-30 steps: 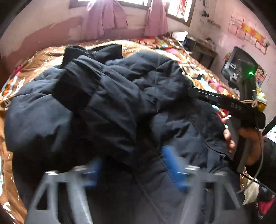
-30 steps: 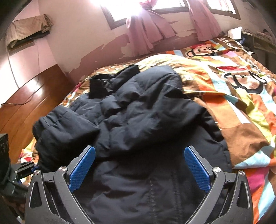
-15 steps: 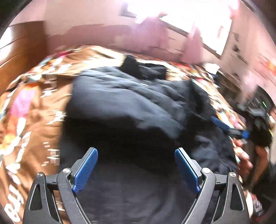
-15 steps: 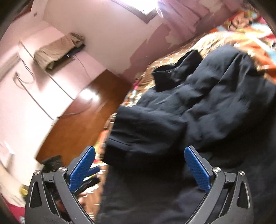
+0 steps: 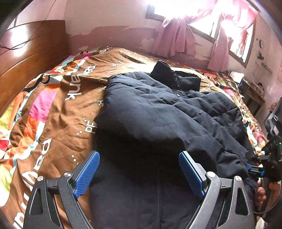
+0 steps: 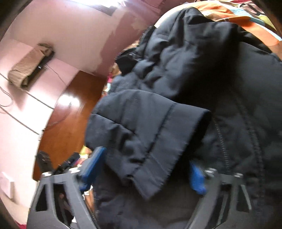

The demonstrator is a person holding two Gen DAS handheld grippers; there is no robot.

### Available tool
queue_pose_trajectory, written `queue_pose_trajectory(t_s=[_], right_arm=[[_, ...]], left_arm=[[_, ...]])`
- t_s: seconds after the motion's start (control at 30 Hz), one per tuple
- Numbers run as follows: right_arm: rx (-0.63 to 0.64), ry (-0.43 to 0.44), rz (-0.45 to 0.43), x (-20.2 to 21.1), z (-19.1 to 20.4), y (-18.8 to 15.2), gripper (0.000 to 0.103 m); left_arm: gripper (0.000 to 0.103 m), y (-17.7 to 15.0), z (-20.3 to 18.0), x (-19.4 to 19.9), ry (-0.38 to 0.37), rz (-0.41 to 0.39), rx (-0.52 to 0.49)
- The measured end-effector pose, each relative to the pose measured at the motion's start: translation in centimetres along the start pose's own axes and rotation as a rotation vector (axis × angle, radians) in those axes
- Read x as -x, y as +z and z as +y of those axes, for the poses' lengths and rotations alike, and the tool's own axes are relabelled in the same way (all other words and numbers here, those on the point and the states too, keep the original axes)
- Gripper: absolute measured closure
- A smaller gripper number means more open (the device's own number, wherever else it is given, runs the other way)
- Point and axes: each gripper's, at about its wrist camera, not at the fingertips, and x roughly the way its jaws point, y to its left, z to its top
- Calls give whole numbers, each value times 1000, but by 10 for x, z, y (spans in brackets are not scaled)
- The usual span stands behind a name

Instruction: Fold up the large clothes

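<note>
The left wrist camera is sitting low over the hem of the dark puffer jacket, looking along it toward the pink-curtained window. The right wrist camera is hanging closer — tilted, facing the wooden headboard — and both are sharing the jacket's folded sleeve.

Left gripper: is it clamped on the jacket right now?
No. In the left wrist view the left gripper is wide open above the dark jacket, gripping nothing.

Daylight blows out the window, glaring off the headboard. The right view is motion-blurred; fisheye edges bend and darken.
</note>
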Motion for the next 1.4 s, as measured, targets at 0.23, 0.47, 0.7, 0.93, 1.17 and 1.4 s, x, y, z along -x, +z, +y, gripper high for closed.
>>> queue_pose_trajectory(t_s=[0.23,0.47,0.7,0.93,1.17,1.4], right_arm=[[218,-136,-43,17,40,13,96],[485,-274,-218,56,91,66,96],[501,-549,-143,34,60,104,87],[597,-587,-249,45,85,128,36],[749,-452,48,-44,87,99,36],[784,-427,83,-64,54,84,35]], left_arm=[[12,8,-18,-2,13,-23,-34],[12,21,-29,-3,22,-44,-77],[12,43,-37,-17,57,-62,-112],[12,78,-51,-41,12,-98,-111],[12,69,-74,-87,-112,20,-156],[12,42,-79,-123,-80,116,-258]])
